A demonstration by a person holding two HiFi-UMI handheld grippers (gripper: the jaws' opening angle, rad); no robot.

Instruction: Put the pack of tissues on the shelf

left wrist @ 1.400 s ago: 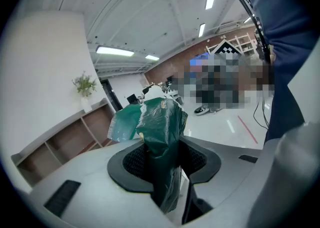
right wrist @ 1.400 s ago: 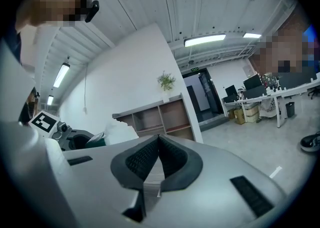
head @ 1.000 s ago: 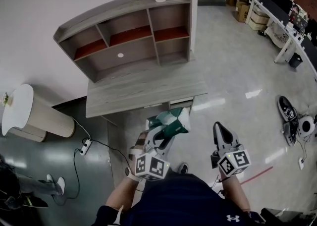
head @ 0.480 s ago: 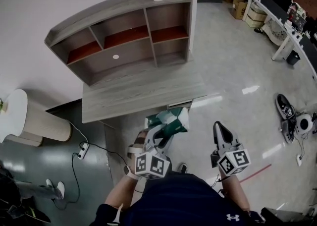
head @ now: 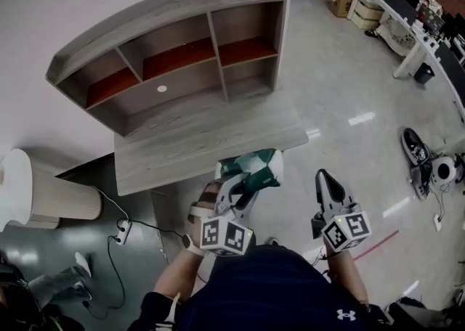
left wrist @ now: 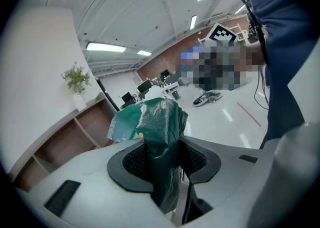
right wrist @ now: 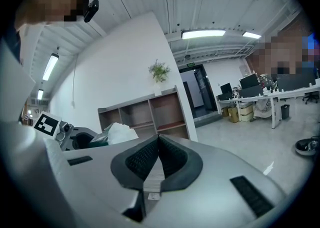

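Near shelf [head: 174, 54], left tongs [head: 242, 184] pinch crumpled green-white tissue pack [head: 256, 168]; right tongs [head: 324, 176] closed.

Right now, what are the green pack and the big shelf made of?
The pack of tissues looks like thin green plastic film, slightly shiny; it crinkles and creases where it is squeezed. The shelf is probably wood or wood-look laminate board, matte grey with streaky grain lines and reddish-brown panels inside; real wood or printed, I cannot tell.
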